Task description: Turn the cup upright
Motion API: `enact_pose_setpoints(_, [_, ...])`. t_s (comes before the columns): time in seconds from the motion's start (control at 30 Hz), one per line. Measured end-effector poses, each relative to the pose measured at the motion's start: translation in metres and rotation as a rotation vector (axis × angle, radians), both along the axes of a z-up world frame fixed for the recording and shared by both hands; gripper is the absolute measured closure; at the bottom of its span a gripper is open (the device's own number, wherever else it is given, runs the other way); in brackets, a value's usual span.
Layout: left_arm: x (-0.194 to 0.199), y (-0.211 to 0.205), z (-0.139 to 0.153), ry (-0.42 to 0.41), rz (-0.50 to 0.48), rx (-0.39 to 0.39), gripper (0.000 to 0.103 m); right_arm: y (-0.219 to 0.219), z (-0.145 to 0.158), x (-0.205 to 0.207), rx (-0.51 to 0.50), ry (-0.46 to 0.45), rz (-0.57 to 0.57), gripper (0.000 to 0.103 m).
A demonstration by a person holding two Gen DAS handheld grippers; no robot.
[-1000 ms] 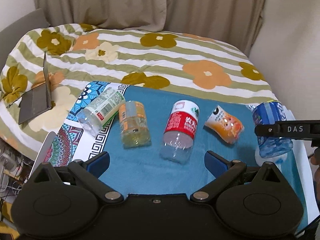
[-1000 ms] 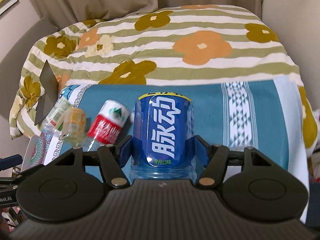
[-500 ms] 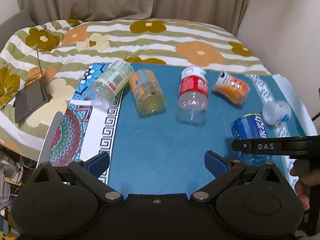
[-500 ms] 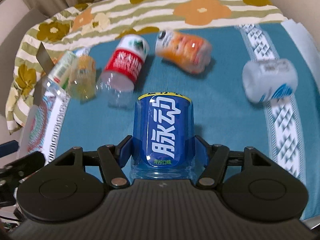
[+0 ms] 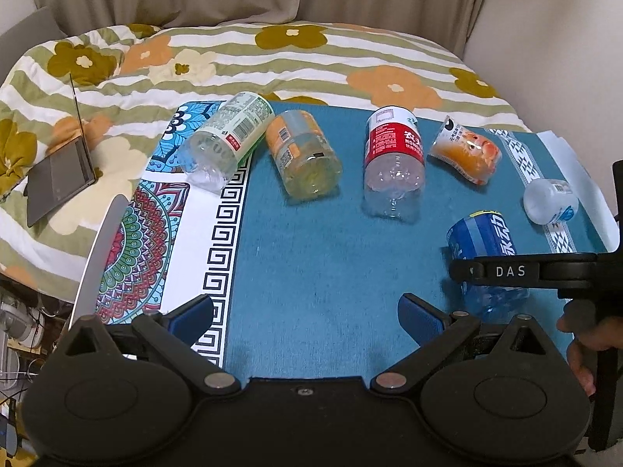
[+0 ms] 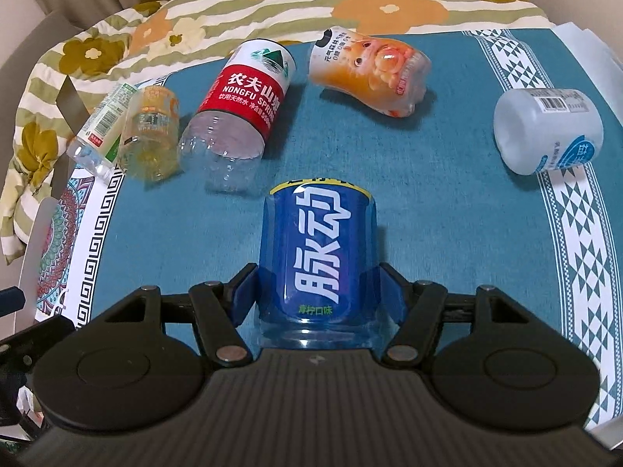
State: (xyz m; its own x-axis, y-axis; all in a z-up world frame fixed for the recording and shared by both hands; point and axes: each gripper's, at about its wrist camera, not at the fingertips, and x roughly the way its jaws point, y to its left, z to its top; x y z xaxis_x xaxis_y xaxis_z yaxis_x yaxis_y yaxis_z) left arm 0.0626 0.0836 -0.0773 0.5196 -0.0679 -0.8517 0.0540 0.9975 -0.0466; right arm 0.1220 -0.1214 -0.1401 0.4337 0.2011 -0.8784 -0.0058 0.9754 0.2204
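From my left side, my left gripper [image 5: 305,317] is wide open with nothing in it, above the blue cloth [image 5: 311,257]. The blue cup [image 5: 483,241] sits off to the right, with my right gripper [image 5: 523,271] around it.

From my right side, my right gripper [image 6: 317,292] squeezes the blue cup [image 6: 317,249] tight. A red cup [image 6: 241,105] and an orange cup [image 6: 373,76] lie on their sides behind it.

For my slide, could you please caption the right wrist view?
Right gripper clamps the blue cup over the teal mat, five cut bottle cups lying beyond.
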Motion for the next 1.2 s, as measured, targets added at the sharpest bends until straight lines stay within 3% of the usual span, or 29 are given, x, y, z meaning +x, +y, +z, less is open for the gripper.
enact_pose_setpoints(0.1, [0.001,0.001,0.000,-0.001,0.000,-0.001,0.001,0.000,0.000,0.001,0.004,0.015,-0.011,0.004])
enact_pose_setpoints(0.23, [0.002,0.002,0.002,-0.009,-0.002,-0.005,0.001,-0.002,0.001,0.001,0.016,0.016,-0.029,0.000])
enact_pose_setpoints(0.57, [0.003,0.000,0.021,-0.032,-0.034,-0.028,0.001,-0.014,0.033,-0.018,0.034,-0.016,-0.069,0.000])
enact_pose_setpoints(0.83, [0.005,-0.026,0.043,-0.043,-0.052,-0.023,0.001,-0.061,0.069,-0.047,0.022,-0.046,-0.091,0.000])
enact_pose_setpoints(1.0, [0.014,-0.057,0.049,0.003,-0.053,-0.029,0.001,-0.099,0.071,-0.060,-0.004,-0.044,-0.065,0.000])
enact_pose_setpoints(1.07, [0.022,-0.072,0.050,0.031,-0.064,-0.031,0.001,-0.115,0.070,-0.063,0.033,-0.035,-0.039,0.000])
enact_pose_setpoints(1.2, [0.045,-0.104,0.044,0.117,-0.076,-0.037,0.001,-0.140,0.068,-0.070,0.038,-0.046,-0.039,0.000])
